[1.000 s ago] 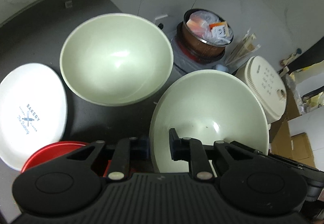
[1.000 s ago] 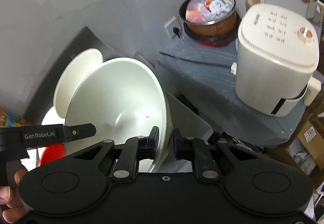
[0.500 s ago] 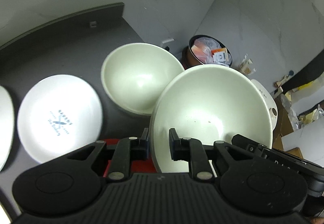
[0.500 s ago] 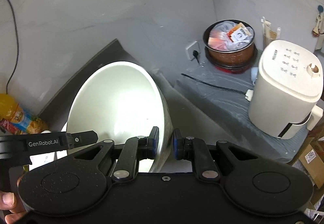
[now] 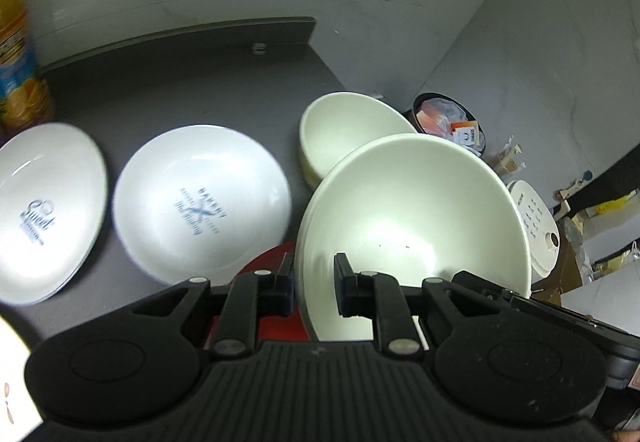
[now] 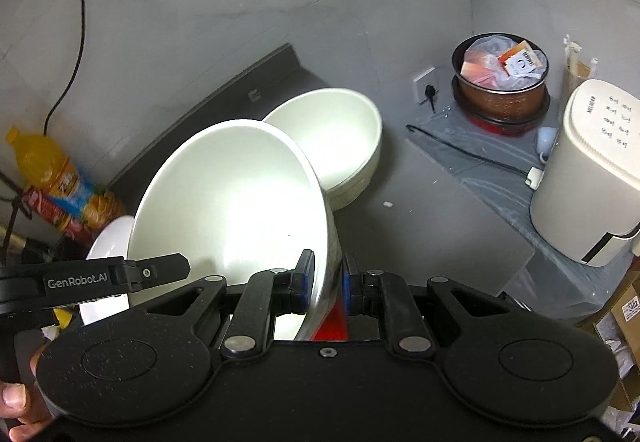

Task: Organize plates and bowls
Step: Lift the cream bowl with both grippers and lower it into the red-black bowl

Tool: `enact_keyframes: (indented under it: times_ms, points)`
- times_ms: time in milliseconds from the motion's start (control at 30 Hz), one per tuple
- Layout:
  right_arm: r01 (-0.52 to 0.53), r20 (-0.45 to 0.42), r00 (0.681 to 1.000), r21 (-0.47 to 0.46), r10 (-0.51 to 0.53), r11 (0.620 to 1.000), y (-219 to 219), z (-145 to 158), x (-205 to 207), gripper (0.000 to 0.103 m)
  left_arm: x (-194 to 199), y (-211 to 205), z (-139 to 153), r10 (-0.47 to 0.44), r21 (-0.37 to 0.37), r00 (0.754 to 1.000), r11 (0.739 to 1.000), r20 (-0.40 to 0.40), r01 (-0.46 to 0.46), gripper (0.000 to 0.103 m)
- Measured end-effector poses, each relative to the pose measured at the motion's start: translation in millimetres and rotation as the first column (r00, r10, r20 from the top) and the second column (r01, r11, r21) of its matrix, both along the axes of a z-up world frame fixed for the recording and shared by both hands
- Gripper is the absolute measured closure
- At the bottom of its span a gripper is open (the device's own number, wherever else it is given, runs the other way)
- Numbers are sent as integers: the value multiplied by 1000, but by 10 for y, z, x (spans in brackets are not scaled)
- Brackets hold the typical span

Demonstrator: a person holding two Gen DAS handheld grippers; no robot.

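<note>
Two tools [image 5: 314,282] [image 6: 326,282] on one tilted bowl's [image 5: 412,226] opposite rims.

cream bowl [image 5: 412,210] tilted, second bowl [image 5: 344,126] behind, plates [image 5: 200,198]

Red plate [image 5: 267,262] mostly hidden under held bowl [image 5: 416,210]; bottle [image 5: 16,54] edge-cropped.
</note>
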State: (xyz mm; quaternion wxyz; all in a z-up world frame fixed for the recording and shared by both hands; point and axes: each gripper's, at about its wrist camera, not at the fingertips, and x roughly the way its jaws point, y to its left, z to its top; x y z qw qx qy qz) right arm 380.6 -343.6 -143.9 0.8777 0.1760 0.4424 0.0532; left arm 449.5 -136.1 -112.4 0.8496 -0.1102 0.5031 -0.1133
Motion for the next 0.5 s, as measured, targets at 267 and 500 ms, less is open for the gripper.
enact_keyframes:
  times_ms: [267,500]
  points:
    - [-58,-38,998,-25,57,998,256,-51,-46,87,-176,306,-125,59,-24,998,998,-38,-60,90]
    - [-94,-90,992,-53,89,994,383,-159,-43,82,-218,398,-276,85,-37,993,995,-79,-88,90]
